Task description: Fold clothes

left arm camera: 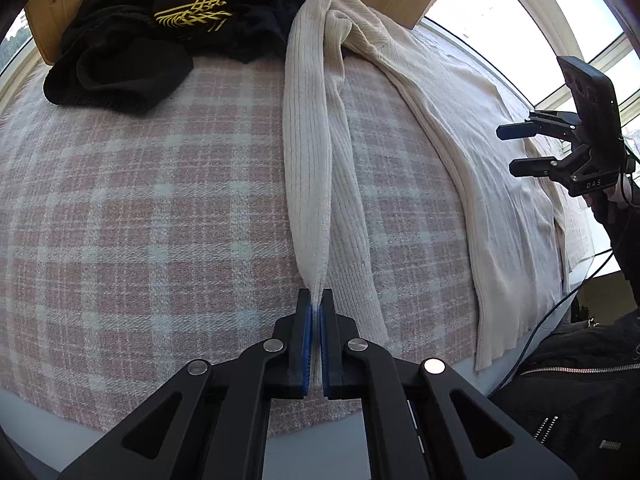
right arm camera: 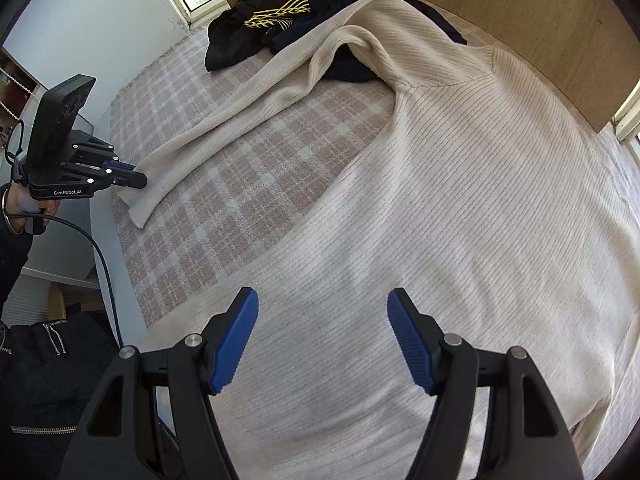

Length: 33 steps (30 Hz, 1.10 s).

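The left gripper has its fingers pinched tight on the cuff end of the cream sweater's sleeve, the ribbed fabric caught between the blue pads. That sleeve runs in a long strip away from the gripper across the pink-and-white plaid blanket, up toward the far end of the bed. The cream sweater itself is spread flat over the right part of the bed, collar toward the wooden headboard.

Over on the right, the right gripper hangs above the sweater's body with its fingers spread wide, nothing between them. In the left wrist view it shows at the right edge, jaws parted, clear of the cloth.

At the far end, a black garment with a yellow stripe design lies crumpled against the headboard, and the sweater's shoulder and sleeve root drape over part of it. A dark jacket with zips sits off the near right edge of the bed.
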Tool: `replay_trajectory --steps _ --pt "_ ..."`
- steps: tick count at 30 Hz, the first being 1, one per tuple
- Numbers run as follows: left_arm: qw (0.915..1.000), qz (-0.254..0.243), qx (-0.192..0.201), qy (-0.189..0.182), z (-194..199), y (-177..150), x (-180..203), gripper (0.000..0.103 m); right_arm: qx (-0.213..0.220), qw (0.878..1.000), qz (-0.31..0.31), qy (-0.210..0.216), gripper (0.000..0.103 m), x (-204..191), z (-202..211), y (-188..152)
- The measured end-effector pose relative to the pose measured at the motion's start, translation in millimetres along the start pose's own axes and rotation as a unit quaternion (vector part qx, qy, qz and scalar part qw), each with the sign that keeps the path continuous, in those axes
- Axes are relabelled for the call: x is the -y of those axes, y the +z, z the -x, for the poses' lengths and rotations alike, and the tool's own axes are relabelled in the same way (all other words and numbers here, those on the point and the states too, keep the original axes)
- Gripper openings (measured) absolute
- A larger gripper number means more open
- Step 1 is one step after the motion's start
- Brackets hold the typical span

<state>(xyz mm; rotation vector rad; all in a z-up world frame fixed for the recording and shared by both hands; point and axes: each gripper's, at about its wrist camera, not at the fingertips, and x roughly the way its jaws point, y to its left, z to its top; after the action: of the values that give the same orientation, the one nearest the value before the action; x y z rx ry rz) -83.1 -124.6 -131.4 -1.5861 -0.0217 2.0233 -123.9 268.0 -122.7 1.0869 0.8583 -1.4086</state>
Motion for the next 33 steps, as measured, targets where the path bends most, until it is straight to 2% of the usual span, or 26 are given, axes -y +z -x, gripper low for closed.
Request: replay_trajectory --steps 2,4,10,13,17,22,24,33 --pt "0.9994 0.017 0.03 -0.002 16 6 -7 0.003 0.013 0.998 0.037 -0.045 0.067 18 7 24" --pt "0.9973 0.039 0.063 0.001 37 13 -18 0.003 0.019 0.996 0.056 -0.066 0.067 43 11 51" --pt "0.9838 0.095 0.149 0.031 110 10 -49 0.003 0.016 0.998 0.049 -0.045 0.067 109 1 127" --pt "0.9787 0.13 0.152 0.046 118 0 -57 0.003 0.004 0.996 0.066 -0.062 0.067 131 -18 156" --pt "0.9723 0.169 0.147 0.069 124 -7 -70 0.003 -0.02 0.989 0.124 -0.083 0.067 150 -46 184" --pt "0.9744 0.162 0.129 0.088 121 6 -76 0.003 -0.037 0.977 0.204 -0.043 0.067 151 -69 210" --pt "0.975 0.16 0.121 0.095 120 12 -79 0.003 -0.053 0.969 0.238 -0.044 0.067 146 -78 217" --pt "0.9764 0.149 0.089 0.129 114 36 -90 0.003 -0.119 0.939 0.322 -0.012 0.063 133 -106 233"
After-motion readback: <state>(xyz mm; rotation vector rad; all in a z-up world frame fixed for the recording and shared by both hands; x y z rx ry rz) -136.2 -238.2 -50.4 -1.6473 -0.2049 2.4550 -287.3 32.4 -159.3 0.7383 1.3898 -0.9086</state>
